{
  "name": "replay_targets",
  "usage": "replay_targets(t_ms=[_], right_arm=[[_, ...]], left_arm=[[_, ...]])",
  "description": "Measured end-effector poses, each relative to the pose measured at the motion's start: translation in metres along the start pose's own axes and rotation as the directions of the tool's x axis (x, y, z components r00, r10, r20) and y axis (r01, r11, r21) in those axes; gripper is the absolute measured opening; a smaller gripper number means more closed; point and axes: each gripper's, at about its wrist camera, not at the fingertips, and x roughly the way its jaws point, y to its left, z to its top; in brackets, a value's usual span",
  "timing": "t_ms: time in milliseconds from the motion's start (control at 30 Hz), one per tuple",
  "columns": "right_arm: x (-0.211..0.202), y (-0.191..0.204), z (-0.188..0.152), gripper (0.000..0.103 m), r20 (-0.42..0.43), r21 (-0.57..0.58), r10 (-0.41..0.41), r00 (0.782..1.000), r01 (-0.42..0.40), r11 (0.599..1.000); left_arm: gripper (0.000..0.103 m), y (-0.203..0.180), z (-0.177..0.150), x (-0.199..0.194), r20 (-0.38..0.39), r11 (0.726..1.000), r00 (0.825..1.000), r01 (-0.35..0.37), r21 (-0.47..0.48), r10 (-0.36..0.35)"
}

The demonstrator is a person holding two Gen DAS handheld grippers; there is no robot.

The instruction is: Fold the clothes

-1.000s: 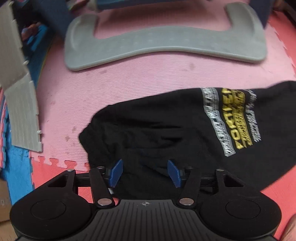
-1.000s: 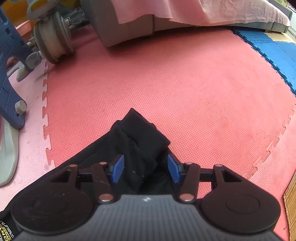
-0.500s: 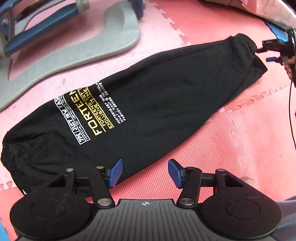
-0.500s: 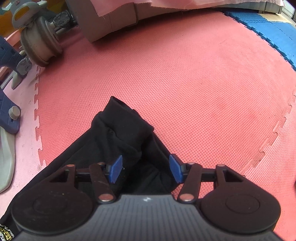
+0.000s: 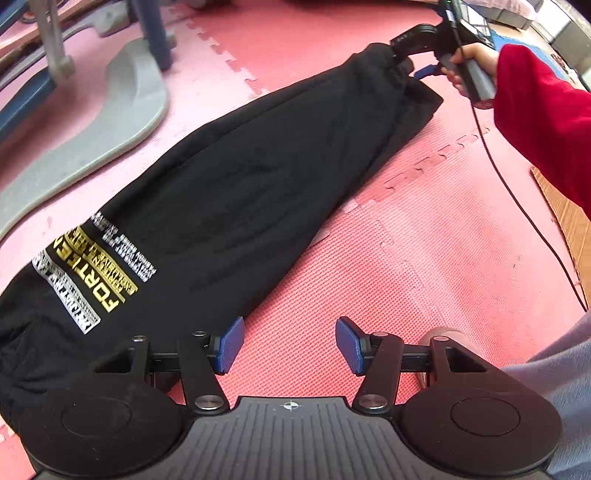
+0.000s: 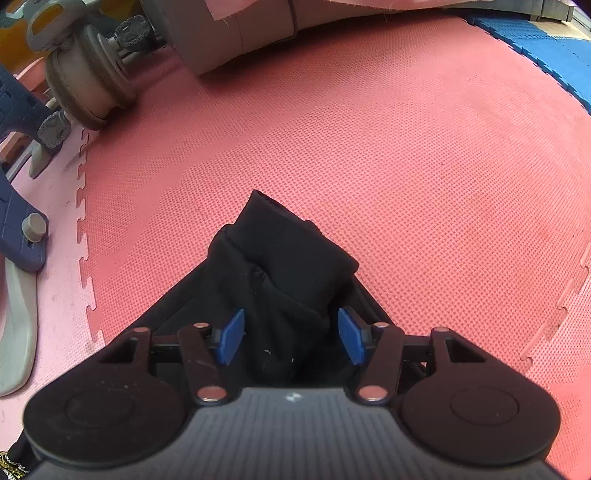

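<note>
A black garment (image 5: 258, 177) with a yellow and white print (image 5: 92, 273) lies stretched long on the red and pink foam floor mat (image 5: 424, 258). My left gripper (image 5: 290, 345) is open and empty, just off the garment's near edge. My right gripper (image 5: 417, 61) shows far off in the left wrist view, at the garment's far end. In the right wrist view my right gripper (image 6: 291, 339) is open, with the bunched end of the garment (image 6: 280, 266) lying between its blue pads (image 6: 231, 336).
A grey curved plastic base (image 5: 110, 122) with blue legs (image 5: 151, 33) stands left of the garment. A black cable (image 5: 517, 199) trails across the mat at right. A grey wheel (image 6: 88, 85), a sofa base (image 6: 243, 29) and blue mat tiles (image 6: 546, 48) lie beyond.
My left gripper has swung right along the garment, from over its left end to off its near edge. My right gripper stays at the far end, its jaws staying open.
</note>
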Motion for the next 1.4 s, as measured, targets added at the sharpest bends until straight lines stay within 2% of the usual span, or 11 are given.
replay_targets(t_ms=[233,400,433,467,500,533,567,667,800,933,1400], right_arm=[[0.005,-0.005,0.002,0.056,0.004,0.04,0.023,1.0,-0.023,0.999],[0.007,-0.008,0.001,0.055,0.004,0.035,0.044,0.999,-0.044,0.998],[0.008,-0.009,0.001,0.05,0.004,0.033,0.048,0.999,-0.049,0.998],[0.008,-0.01,0.001,0.038,0.003,0.031,0.053,0.999,-0.053,0.998],[0.008,-0.01,0.001,0.035,0.003,0.03,0.058,0.998,-0.058,0.998],[0.008,-0.011,0.0,0.026,0.002,0.028,0.062,0.998,-0.062,0.998],[0.008,-0.012,0.0,0.021,0.002,0.026,0.067,0.998,-0.067,0.997],[-0.001,-0.013,-0.001,0.016,0.013,0.028,0.08,0.997,-0.08,0.996],[-0.021,-0.014,-0.002,0.015,0.037,0.037,0.097,0.995,-0.098,0.994],[-0.06,-0.015,-0.003,0.015,0.083,0.069,0.155,0.984,-0.161,0.985],[-0.049,-0.065,-0.041,0.014,0.056,0.211,0.102,0.993,-0.111,0.971]], left_arm=[[0.057,-0.037,0.061,0.011,0.114,0.985,0.99,0.062,0.163,-0.081],[0.057,-0.057,0.07,0.026,0.104,0.976,0.99,0.069,0.204,-0.092],[0.057,-0.059,0.071,0.029,0.099,0.976,0.99,0.078,0.202,-0.1],[0.057,-0.059,0.071,0.031,0.092,0.976,0.99,0.087,0.198,-0.107],[0.057,-0.058,0.071,0.033,0.083,0.978,0.99,0.094,0.188,-0.111],[0.057,-0.056,0.071,0.035,0.074,0.979,0.99,0.101,0.178,-0.116],[0.057,-0.054,0.071,0.037,0.066,0.98,0.991,0.108,0.169,-0.12],[0.057,-0.047,0.068,0.036,0.059,0.982,0.991,0.11,0.155,-0.121],[0.057,-0.038,0.064,0.035,0.05,0.984,0.991,0.113,0.137,-0.121],[0.057,-0.03,0.06,0.034,0.041,0.986,0.992,0.116,0.119,-0.122],[0.057,-0.02,0.047,0.054,-0.021,0.983,0.99,0.144,0.116,-0.142]])
